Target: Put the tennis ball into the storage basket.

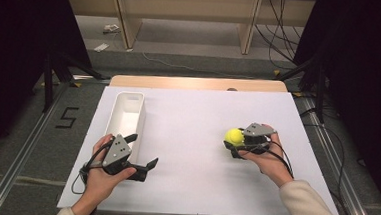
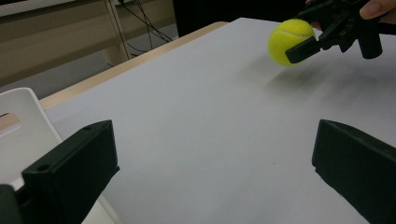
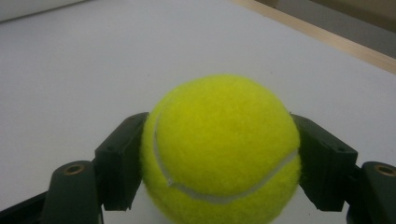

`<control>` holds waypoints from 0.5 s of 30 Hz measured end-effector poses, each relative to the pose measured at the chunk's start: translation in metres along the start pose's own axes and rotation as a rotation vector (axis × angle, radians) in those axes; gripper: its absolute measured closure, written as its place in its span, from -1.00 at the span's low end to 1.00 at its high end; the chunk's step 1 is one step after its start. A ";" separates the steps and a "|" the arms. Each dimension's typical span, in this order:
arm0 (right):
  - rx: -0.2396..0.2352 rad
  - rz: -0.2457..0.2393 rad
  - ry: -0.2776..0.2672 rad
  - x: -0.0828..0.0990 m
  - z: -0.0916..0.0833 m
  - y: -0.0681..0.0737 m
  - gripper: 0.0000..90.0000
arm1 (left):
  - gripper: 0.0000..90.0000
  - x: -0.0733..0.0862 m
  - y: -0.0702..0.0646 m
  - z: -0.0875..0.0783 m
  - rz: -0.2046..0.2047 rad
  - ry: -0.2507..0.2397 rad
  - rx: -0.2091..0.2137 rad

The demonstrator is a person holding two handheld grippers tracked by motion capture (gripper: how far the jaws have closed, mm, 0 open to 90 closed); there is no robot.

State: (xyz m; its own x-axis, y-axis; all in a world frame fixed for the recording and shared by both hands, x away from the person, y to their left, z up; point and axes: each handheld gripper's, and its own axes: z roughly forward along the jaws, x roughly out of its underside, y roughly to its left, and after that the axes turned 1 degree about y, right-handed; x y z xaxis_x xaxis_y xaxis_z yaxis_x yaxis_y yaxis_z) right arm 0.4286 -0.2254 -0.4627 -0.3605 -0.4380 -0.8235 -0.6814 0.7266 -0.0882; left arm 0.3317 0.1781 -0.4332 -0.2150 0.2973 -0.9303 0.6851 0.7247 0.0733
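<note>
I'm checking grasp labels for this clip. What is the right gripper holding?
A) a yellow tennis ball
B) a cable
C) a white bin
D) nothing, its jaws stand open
A: the right gripper has its two black jaws pressed against both sides of the yellow tennis ball.

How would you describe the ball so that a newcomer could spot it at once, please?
Start at the white table and look to its right half. There the right gripper is shut on the tennis ball. It is the one bright yellow, fuzzy, round thing, far from the long white bin at the left.

Bin (image 1: 128,111) at table's (image 1: 188,187) left, tennis ball (image 1: 235,136) well apart, right.
</note>
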 end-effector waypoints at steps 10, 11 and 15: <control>0.010 0.012 -0.034 -0.006 -0.003 -0.002 -0.40 | -1.00 0.000 0.000 0.000 0.001 0.001 0.000; 0.010 0.012 -0.034 -0.006 -0.003 -0.002 -0.40 | -1.00 0.000 0.000 0.000 0.001 0.001 0.000; 0.010 0.011 -0.046 -0.010 -0.004 0.000 -0.40 | -1.00 0.000 0.000 0.000 0.003 0.001 0.000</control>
State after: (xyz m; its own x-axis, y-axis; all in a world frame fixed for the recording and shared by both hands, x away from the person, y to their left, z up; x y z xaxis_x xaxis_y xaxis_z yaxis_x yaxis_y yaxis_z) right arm 0.4293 -0.2236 -0.4521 -0.3384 -0.4056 -0.8491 -0.6713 0.7364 -0.0843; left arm 0.3317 0.1777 -0.4334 -0.2135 0.3005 -0.9296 0.6856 0.7240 0.0766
